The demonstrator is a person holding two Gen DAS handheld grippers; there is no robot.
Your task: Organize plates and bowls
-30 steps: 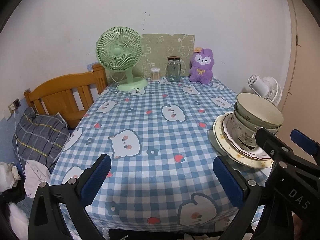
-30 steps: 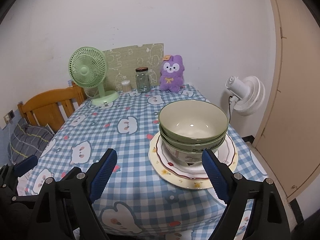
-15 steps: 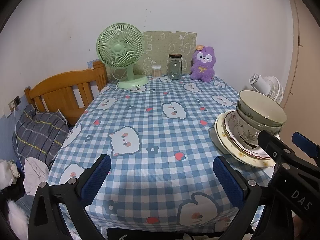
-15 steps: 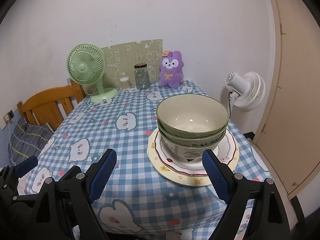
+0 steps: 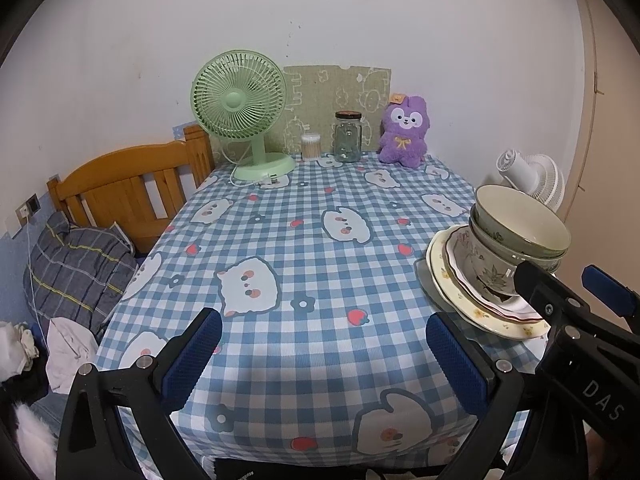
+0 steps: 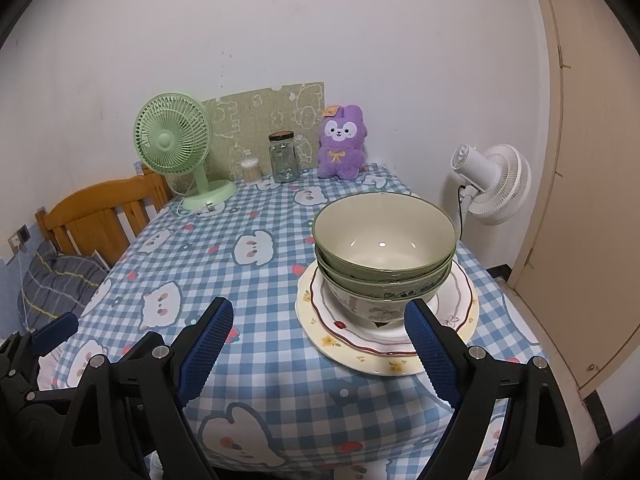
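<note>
Stacked crockery waits near the desk's edge

Both claws hang spread wide and empty: the left claw (image 5: pixel 322 354) over bare checked desk (image 5: pixel 304 240), the right claw (image 6: pixel 320 344) facing the bowls (image 6: pixel 384 256) nested on two plates (image 6: pixel 460 320) at about one o'clock. Glazed ceramic looks heavy, slick and breakable; taking the top bowl by its rim seems safest.

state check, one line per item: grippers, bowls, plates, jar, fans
left gripper: open, empty
right gripper: open, empty
top bowl: upright, empty, nested in the bowls below
bowl stack: nested, standing on the plates
plates: stacked, flat on the table
glass jar: upright, lid on
green fan: upright; running or not, cannot tell
white fan: beside the table; cannot tell
</note>
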